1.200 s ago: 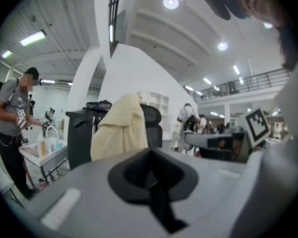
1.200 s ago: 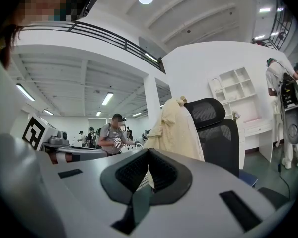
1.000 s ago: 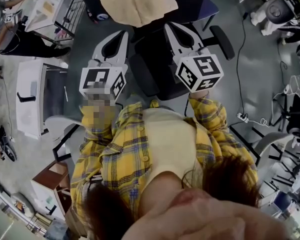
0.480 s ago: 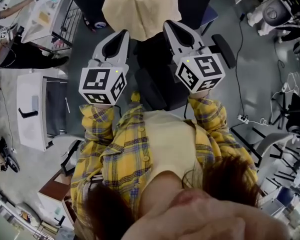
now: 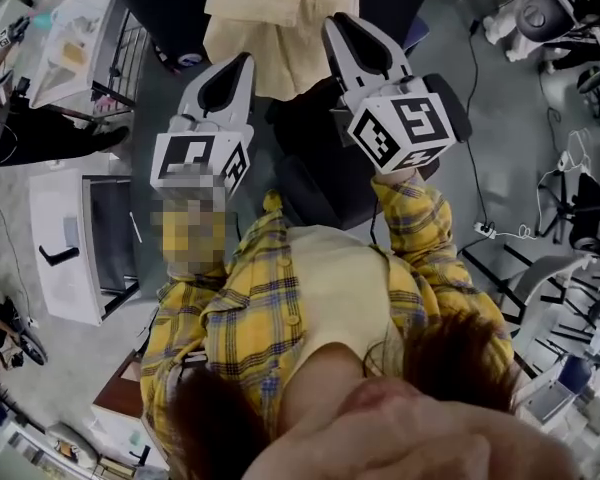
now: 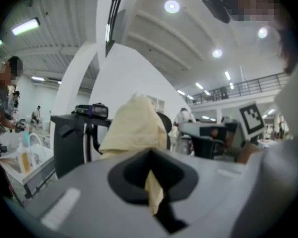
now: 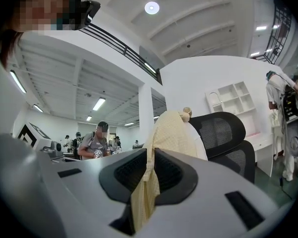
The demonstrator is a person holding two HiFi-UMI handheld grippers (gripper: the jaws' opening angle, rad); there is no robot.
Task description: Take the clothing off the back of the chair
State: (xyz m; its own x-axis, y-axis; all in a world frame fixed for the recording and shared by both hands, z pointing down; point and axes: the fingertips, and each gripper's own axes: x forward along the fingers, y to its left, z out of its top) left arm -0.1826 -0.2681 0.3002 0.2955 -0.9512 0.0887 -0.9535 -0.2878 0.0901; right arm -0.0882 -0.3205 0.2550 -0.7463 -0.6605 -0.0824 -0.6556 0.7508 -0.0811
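Note:
A pale yellow garment (image 5: 280,18) hangs between my two grippers above the black office chair (image 5: 320,168). My left gripper (image 5: 242,66) is shut on one edge of it, and a strip of cloth (image 6: 153,195) shows pinched between its jaws (image 6: 150,152). My right gripper (image 5: 342,30) is shut on the other edge. In the right gripper view a fold of cloth (image 7: 144,192) runs down through the closed jaws (image 7: 150,150). There the bulk of the garment (image 7: 176,135) rises just beside the chair's mesh headrest (image 7: 221,128).
A white cabinet (image 5: 65,233) stands at the left, with a person in dark clothes (image 5: 40,133) beyond it. Cables and a power strip (image 5: 490,233) lie on the floor at the right, near other chairs (image 5: 550,13). More people (image 7: 97,140) stand in the background.
Both grippers have moved away from the body, toward the top of the head view, carrying the yellow garment along. Their jaws have stayed closed on the cloth.

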